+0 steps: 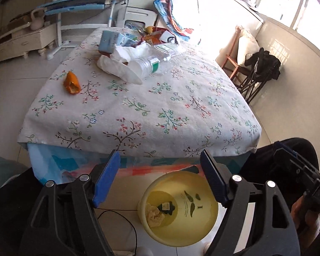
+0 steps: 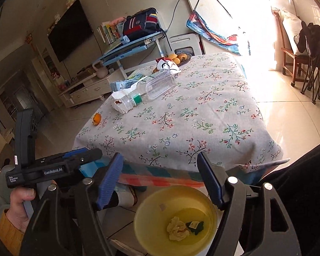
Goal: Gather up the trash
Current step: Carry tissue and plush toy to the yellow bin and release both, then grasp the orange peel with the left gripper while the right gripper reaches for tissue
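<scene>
Both tools open above yellow bin (image 1: 181,230); table edge (image 1: 138,149) just beyond.

A yellow bin (image 2: 177,221) on the floor holds crumpled paper (image 2: 178,230) and what may be a dark wrapper (image 2: 195,226), while orange peel (image 1: 72,83) is left on the tablecloth.

My left gripper (image 1: 160,179) and right gripper (image 2: 160,180) each have blue ribbed pads on black arms. Below and between my fingers stands a pale yellow bin (image 2: 143,217), holding a cream crumpled tissue (image 2: 178,230) and a dark green scrap (image 2: 195,226) with a small pale label. Ahead of my fingertips spreads a white tablecloth (image 1: 138,98) patterned with dark branches, green leaves and small red and blue flowers. Farther ahead, to the left, lies an orange peel (image 1: 72,83). Beyond it are white tissues (image 1: 119,64) and a clear bottle (image 2: 155,85) with a green band.
</scene>
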Demonstrator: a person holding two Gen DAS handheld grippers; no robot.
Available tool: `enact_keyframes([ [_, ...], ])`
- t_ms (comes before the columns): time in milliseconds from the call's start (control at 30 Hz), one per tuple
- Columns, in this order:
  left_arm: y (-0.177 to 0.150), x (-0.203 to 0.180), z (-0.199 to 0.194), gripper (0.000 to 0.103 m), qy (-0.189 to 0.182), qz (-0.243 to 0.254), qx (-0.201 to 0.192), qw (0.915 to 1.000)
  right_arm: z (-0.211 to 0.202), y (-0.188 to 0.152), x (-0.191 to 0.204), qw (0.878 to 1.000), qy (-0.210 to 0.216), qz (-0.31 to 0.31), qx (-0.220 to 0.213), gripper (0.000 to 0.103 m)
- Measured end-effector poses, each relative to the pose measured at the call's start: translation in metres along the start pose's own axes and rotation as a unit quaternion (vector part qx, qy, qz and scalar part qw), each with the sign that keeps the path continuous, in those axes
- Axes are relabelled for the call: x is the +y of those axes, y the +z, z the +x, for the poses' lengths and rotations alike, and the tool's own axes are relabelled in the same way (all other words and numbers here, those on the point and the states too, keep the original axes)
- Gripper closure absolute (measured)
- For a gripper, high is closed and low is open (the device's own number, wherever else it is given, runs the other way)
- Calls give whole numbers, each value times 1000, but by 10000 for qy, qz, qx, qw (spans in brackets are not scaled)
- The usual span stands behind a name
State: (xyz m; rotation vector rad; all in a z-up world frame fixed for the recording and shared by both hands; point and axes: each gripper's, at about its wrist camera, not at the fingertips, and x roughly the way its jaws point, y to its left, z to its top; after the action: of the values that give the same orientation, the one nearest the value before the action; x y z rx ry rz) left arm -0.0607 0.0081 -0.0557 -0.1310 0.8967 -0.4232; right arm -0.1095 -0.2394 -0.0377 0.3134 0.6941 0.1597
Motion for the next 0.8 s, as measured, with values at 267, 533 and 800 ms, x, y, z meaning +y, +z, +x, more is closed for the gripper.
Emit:
enact_keyframes([
  [267, 17, 41, -31, 13, 921, -802, -955, 9879, 2, -3, 15, 9993, -22, -361, 34, 33],
  [533, 54, 76, -22, 13, 1637, -1177, -810, 9761, 25, 11, 61, 9909, 205, -1321, 178, 34],
  [800, 100, 93, 40, 13, 2026, -579, -103, 9775, 80, 54, 122, 9668, 472, -2497, 264, 42],
])
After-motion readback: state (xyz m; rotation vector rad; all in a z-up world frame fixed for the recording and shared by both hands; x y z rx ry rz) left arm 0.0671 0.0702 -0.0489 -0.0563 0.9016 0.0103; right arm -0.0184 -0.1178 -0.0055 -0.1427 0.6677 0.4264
